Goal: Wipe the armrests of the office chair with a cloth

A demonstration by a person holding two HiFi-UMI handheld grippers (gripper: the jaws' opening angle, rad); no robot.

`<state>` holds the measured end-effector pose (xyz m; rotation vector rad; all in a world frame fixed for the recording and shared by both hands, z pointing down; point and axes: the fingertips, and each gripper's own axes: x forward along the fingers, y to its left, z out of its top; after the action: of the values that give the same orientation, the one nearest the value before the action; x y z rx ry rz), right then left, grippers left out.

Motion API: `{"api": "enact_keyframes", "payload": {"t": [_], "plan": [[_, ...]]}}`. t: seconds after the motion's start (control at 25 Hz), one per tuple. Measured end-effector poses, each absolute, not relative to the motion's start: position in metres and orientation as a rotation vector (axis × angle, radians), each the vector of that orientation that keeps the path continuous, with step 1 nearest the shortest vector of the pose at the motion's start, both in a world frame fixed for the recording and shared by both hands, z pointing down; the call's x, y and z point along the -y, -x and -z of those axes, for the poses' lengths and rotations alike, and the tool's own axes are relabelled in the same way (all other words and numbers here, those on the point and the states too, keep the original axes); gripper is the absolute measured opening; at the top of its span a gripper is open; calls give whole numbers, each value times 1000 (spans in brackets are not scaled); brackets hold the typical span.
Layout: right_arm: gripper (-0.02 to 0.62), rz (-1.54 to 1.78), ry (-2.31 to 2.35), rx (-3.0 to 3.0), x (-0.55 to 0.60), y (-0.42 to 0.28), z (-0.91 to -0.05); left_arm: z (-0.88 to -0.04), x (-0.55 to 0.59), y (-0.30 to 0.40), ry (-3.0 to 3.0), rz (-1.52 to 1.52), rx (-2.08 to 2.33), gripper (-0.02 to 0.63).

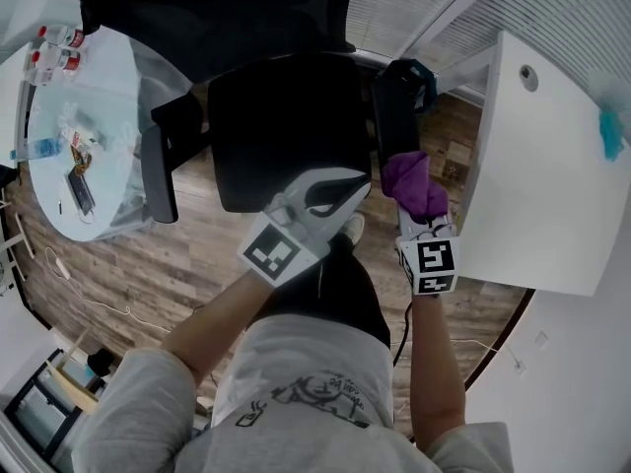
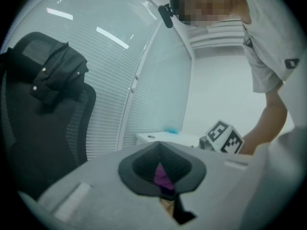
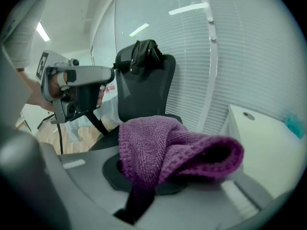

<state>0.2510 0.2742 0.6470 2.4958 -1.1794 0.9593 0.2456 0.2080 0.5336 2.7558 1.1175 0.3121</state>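
Observation:
The black office chair stands in front of me, with a dark jacket hung over its backrest. In the head view its left armrest and right armrest flank the seat. My right gripper is shut on a bunched purple cloth, which is at the near end of the right armrest. In the right gripper view the cloth fills the space between the jaws. My left gripper hovers over the seat's front edge, shut and holding nothing.
A round glass table with bottles and a phone stands at the left. A white desk stands close on the right, right behind the right armrest. Window blinds run along the back. Cables lie on the wood floor.

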Motion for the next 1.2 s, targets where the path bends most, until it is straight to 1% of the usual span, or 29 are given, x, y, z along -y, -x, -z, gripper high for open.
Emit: {"api": "enact_keyframes", "payload": {"t": [0.24,0.52,0.76,0.92,1.2], "plan": [[36,-766,-2617,1236,-272,-249,-555,-468,-206,-237,-2782,-218,-1097,1],[37,-485,-2689,1309,-264,-218,-424,-363,-203,-211,-2792,-86,-1005,2],[37,-368,-2707,1338,-270,-183,-323,-287,-206,-174,-2827,-19,-955,2],[37,-323,-2737,1339,-278,-170,-284,-253,-209,-154,-2838,32,-913,2],[37,-261,-2662,1498,-260,-148,-261,-228,-194,-123,-2895,76,-736,1]]}}
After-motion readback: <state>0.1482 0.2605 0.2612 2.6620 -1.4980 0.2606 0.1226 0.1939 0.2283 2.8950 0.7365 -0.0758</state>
